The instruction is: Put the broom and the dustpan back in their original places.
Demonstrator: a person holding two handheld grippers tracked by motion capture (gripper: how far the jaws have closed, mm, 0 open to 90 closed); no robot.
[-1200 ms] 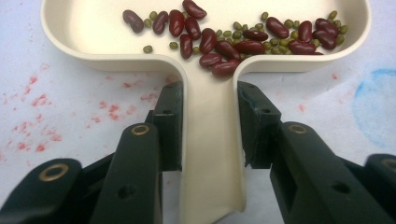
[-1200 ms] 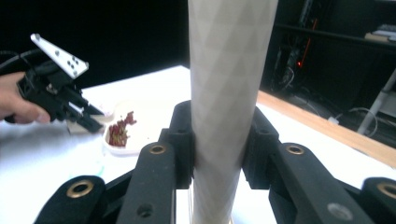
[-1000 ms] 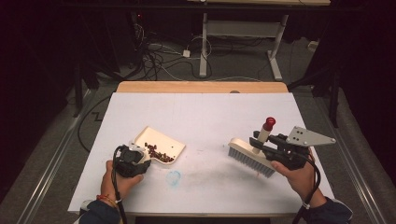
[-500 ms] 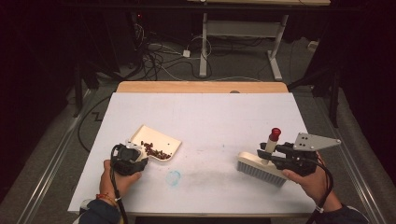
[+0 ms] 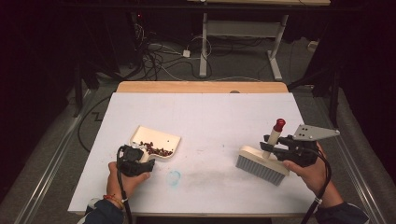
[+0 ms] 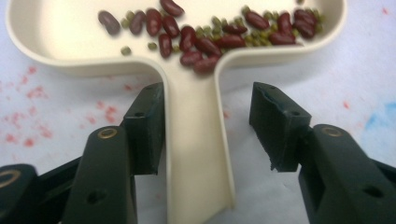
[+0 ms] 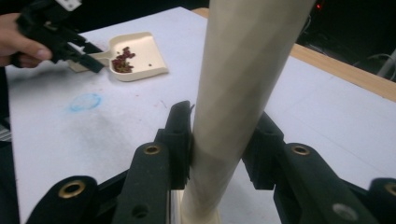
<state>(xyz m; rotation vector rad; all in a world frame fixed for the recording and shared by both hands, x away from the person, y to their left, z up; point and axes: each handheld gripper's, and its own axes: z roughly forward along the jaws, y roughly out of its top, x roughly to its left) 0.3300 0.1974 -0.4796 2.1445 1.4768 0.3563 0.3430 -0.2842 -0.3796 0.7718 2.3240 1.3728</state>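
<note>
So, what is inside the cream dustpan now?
The dustpan holds red beans and small green beans, heaped near its handle. The pan floor under the heap is covered.

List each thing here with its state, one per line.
Dustpan: flat on the table, beans inside.
Beans: heaped near the dustpan's handle.
Brush: bristles down on the table.
Left gripper: open around the dustpan handle.
Right gripper: shut on the brush handle.
</note>
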